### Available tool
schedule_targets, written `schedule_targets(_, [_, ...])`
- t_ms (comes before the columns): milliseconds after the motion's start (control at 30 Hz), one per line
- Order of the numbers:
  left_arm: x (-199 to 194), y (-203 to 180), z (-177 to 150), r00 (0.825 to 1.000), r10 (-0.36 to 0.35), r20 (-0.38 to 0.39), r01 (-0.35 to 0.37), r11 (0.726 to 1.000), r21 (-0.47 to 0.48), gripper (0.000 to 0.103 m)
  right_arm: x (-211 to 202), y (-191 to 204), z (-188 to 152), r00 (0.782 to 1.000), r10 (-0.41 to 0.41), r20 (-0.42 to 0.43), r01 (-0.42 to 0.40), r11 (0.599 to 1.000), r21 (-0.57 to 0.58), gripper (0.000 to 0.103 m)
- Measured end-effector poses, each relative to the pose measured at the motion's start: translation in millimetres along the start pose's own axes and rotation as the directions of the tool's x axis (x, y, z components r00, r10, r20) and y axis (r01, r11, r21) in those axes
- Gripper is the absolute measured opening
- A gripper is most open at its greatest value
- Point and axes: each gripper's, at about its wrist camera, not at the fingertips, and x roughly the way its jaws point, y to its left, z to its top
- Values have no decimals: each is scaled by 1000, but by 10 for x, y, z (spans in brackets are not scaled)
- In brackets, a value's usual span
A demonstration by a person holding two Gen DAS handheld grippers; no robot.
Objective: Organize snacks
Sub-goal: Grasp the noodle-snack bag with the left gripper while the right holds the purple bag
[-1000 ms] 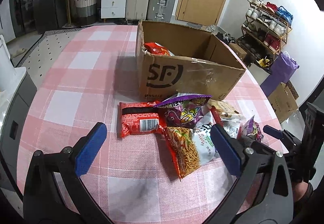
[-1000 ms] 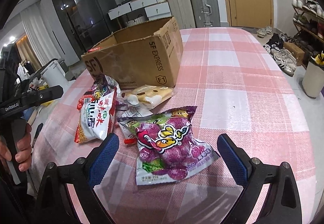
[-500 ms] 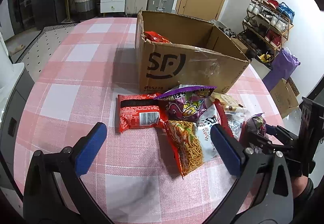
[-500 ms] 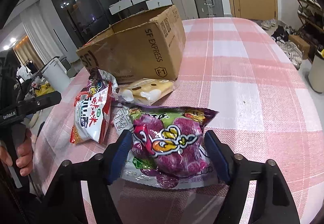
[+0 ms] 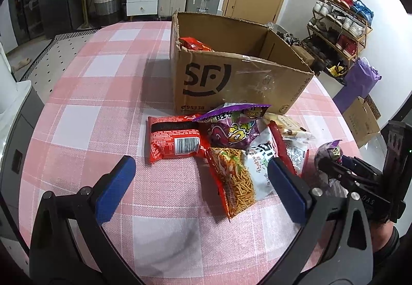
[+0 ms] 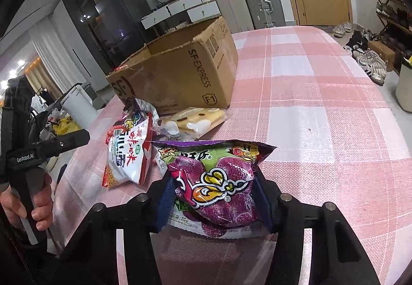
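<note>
Here, left wrist view: left gripper [image 5: 199,176] spread apart above bare tablecloth [image 5: 85,115]; snack pile [image 5: 226,145] touches the cardboard box [image 5: 231,78] front. Right wrist view: right gripper [image 6: 212,197] clamped on 1 purple snack bag [image 6: 216,182]; open cloth [image 6: 322,117] rightward to the table edge.

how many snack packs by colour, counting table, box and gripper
purple bags: 2
red packs: 2
red-and-white noodle bag: 1
cream cake pack: 1
small white packet: 1
total: 7
</note>
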Motion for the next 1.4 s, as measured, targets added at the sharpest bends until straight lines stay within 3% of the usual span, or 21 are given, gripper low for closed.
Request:
schedule_targets(633, [116, -60, -57, 998, -8, -55, 8, 1000, 2, 102, -202, -55, -46, 999, 6, 43, -7, 1000, 21, 55])
schedule_targets(900, [375, -144, -106, 991, -44, -130, 42, 999, -16, 102, -237, -86, -70, 998, 21, 51, -23, 999, 35, 55])
schedule_targets(1033, [503, -90, -93, 985, -78, -151, 64, 993, -95, 102, -234, -92, -84, 998, 23, 51, -24, 999, 37, 55])
schedule_targets(1400, [705, -231, -64, 976, -135, -173, 119, 988, -100, 101, -248, -46, -90, 999, -9, 53, 7, 999, 33, 55])
